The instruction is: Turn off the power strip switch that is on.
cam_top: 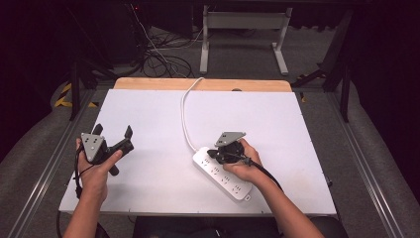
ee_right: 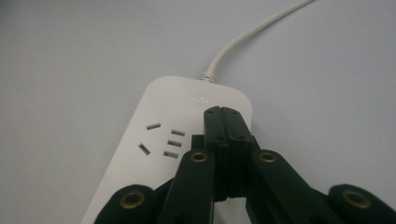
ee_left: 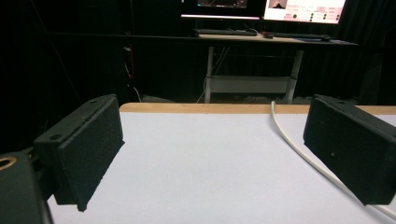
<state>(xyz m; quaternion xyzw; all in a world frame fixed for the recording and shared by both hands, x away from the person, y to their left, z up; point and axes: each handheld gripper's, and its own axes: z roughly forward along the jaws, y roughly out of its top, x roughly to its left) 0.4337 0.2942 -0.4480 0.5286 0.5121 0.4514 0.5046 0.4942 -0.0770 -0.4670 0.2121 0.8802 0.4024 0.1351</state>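
- The white plastic power strip [cam_top: 221, 171] is seen lying flat on the white table top [cam_top: 148, 173], slightly right of centre, with its white cord [cam_top: 184, 114] trailing toward the far wooden edge [cam_top: 203, 84].
- The right gripper [ee_right: 227, 114] is shown with its black jaws fully closed against each other; nothing is held between them. The closed tips are poised over the cord end of the strip, beside the printed logo; whether they touch the casing cannot be told.
- The left gripper [cam_top: 113, 132] is held off to the left, well apart from the strip, with its jaws spread wide and empty.
- The step in hand is judged to be a press on the strip's cord end, perhaps on a switch hidden under the tips. It is best done with the jaws kept closed, lowered straight down, so that the strip is not pushed sideways.
- The right gripper view gives the socket slots [ee_right: 163, 140] and the tip placement in detail; the high view gives both hands and the strip's place on the table. The left gripper view adds a desk with monitors [ee_left: 261, 9] beyond the table.
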